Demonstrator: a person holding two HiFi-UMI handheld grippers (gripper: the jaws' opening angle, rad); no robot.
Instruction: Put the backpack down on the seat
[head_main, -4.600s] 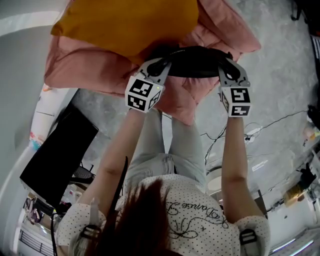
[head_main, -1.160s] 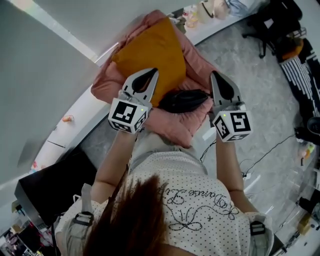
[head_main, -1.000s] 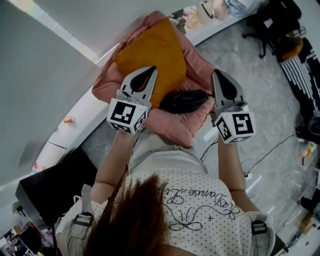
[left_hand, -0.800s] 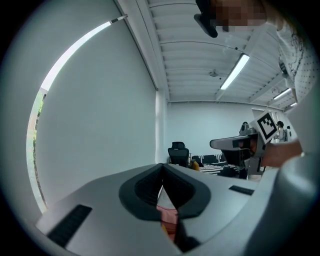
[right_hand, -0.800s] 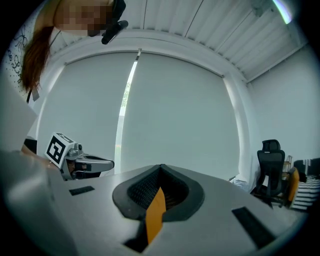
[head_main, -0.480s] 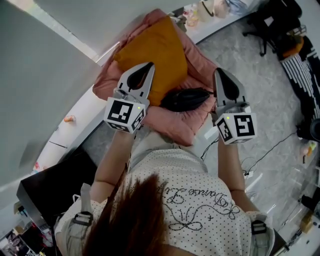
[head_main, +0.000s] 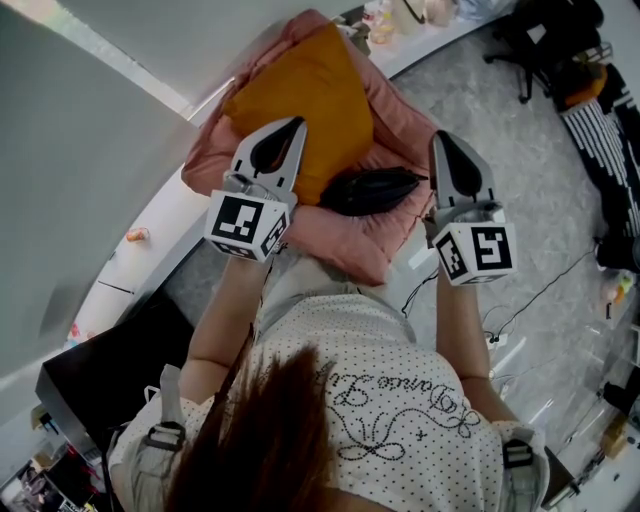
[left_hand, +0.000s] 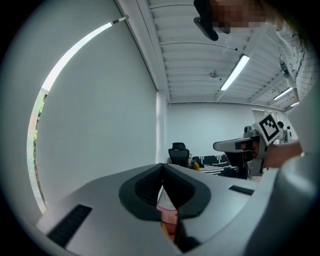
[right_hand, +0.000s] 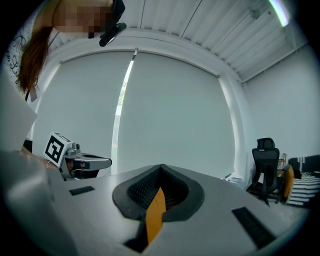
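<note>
- Both the left gripper and right gripper hold their jaws pressed together, empty
- Only the head view shows the black backpack lying on the pink seat against an orange cushion
- Gripper views add an office chair and ceiling lights

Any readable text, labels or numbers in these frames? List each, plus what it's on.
"Danse Lu…": cursive print on the dotted shirt; the rest is too blurred to read.
Cube on the left gripper and cube on the right gripper: black-and-white square markers only, no words.
Clutter at the top edge: too small to read.
</note>
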